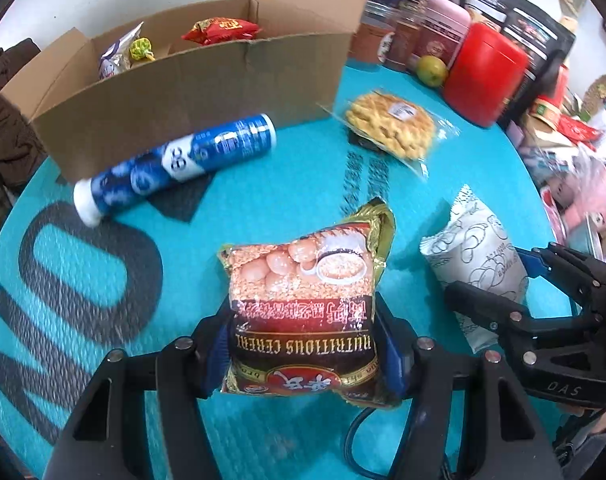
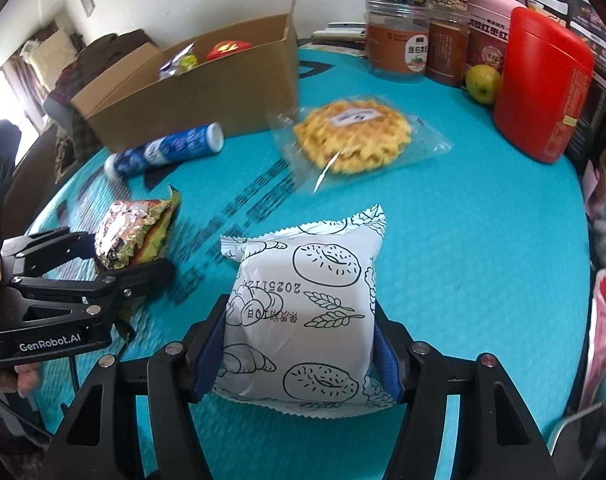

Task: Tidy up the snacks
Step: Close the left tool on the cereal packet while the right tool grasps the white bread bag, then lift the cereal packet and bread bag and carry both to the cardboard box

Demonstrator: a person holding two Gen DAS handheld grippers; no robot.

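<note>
Cardboard box (image 1: 191,92): open brown carton, ready for snacks.
Left gripper (image 1: 303,344): half closed, clamping golden foil cereal packet (image 1: 303,300) for carrying.
Right gripper (image 2: 299,344): half closed, clamping white printed bread packet (image 2: 303,308).

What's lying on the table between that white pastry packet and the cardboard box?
The clear-wrapped waffle lies between the white pastry packet and the cardboard box; otherwise only teal tablecloth. The right wrist view shows it best.

I see a shiny cereal bag (image 1: 303,312) with gold edges, held up near me on the left. On the right, a white bread bag (image 2: 303,320) with drawn donuts is held up too. A waffle (image 2: 353,140) in clear wrap and a blue tube (image 1: 175,164) lie flat by the far brown box (image 1: 191,92).
</note>
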